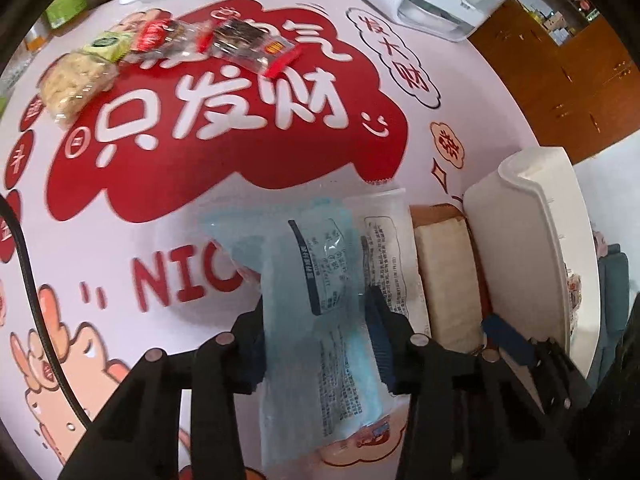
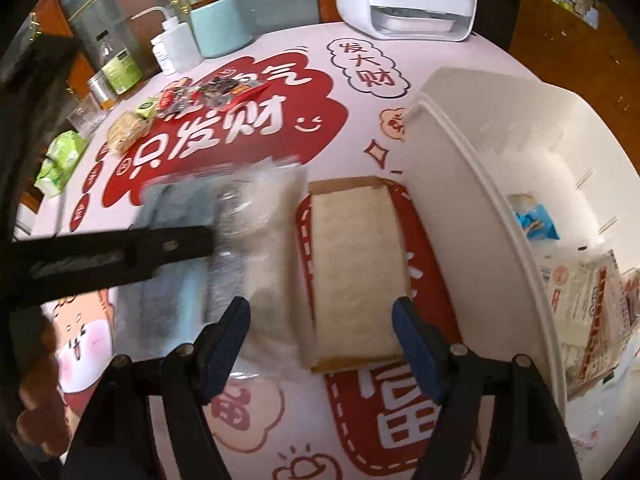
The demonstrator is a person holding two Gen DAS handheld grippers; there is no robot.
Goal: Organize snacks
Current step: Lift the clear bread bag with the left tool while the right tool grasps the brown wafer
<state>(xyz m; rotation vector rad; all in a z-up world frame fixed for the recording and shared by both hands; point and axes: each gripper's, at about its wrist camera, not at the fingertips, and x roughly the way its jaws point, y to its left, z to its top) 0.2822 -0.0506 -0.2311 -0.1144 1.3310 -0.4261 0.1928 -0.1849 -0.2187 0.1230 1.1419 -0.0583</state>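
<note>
Gripper work first: the left gripper point(image 1: 320, 344) is clenched on a pale blue snack packet point(image 1: 316, 280), its fingers pinching the packet's two long edges above the bench point(image 1: 120, 248); the right gripper point(image 2: 322, 340) is released, jaws spread wide over a wrapped bread slice point(image 2: 352, 264) and touching nothing.

By size, the bench comes first, a broad flat top under a smooth pink cloth printed with red cartoon lettering. Next is the white plastic bin point(image 2: 472, 208), hard-walled with a rounded rim, standing just beside the bread; a blue packet and other wrapped snacks lie inside it.

The bread slice is a flat pale rectangle with a brown crust edge, in clear film. It is probably light and soft, so a hard squeeze would dent it; the long crust sides look like the safest hold. The blue packet is thin, crinkly film, likely light, limp and slippery.

Smallest are the loose snacks point(image 1: 168, 52) at the far side, glossy wrappers, one holding a knobbly rice-like bar.
</note>
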